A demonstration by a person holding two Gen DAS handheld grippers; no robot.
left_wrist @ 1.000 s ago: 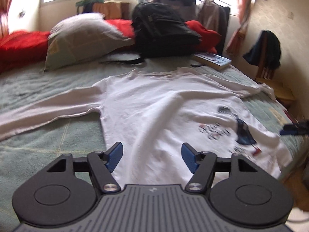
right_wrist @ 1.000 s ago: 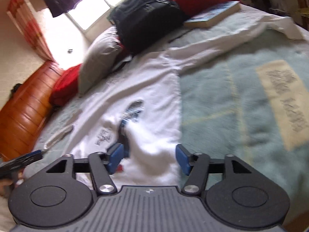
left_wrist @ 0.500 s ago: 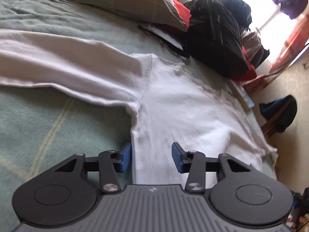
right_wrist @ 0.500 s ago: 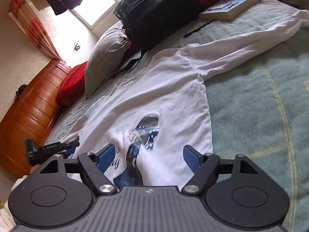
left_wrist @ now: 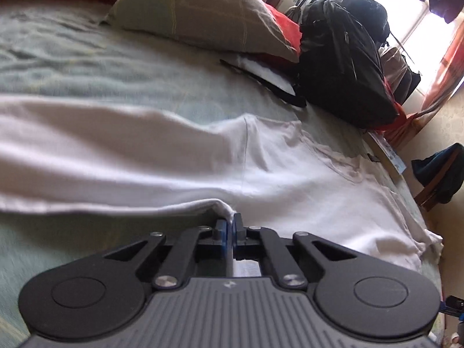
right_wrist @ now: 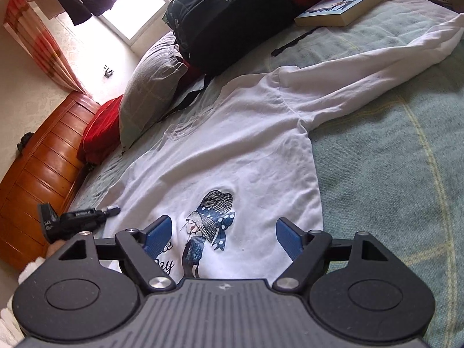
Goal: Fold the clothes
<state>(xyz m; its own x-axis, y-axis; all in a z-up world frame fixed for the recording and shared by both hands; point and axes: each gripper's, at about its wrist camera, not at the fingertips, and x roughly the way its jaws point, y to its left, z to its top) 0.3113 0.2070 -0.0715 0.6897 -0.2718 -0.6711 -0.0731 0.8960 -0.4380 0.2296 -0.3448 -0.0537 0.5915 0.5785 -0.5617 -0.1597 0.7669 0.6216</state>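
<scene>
A white long-sleeved shirt (left_wrist: 290, 174) lies spread face up on the green bed cover (left_wrist: 116, 81), sleeves stretched out to both sides. My left gripper (left_wrist: 230, 226) is shut on the shirt's side edge below the armpit, and the cloth bunches at the blue pads. In the right wrist view the shirt (right_wrist: 232, 150) shows a printed girl in a hat (right_wrist: 211, 217). My right gripper (right_wrist: 224, 235) is open and hovers over the lower part of the shirt, straddling the print. The left gripper (right_wrist: 78, 217) shows at the shirt's far edge.
A black backpack (right_wrist: 229, 14), a grey pillow (right_wrist: 150, 90) and red cushions (right_wrist: 98, 130) lie at the head of the bed. A book (right_wrist: 345, 3) lies by the right sleeve. A wooden footboard (right_wrist: 37, 168) stands at the left.
My left gripper moved in to the shirt's side edge and shut on it. My right gripper rose a little and stays open over the print.
</scene>
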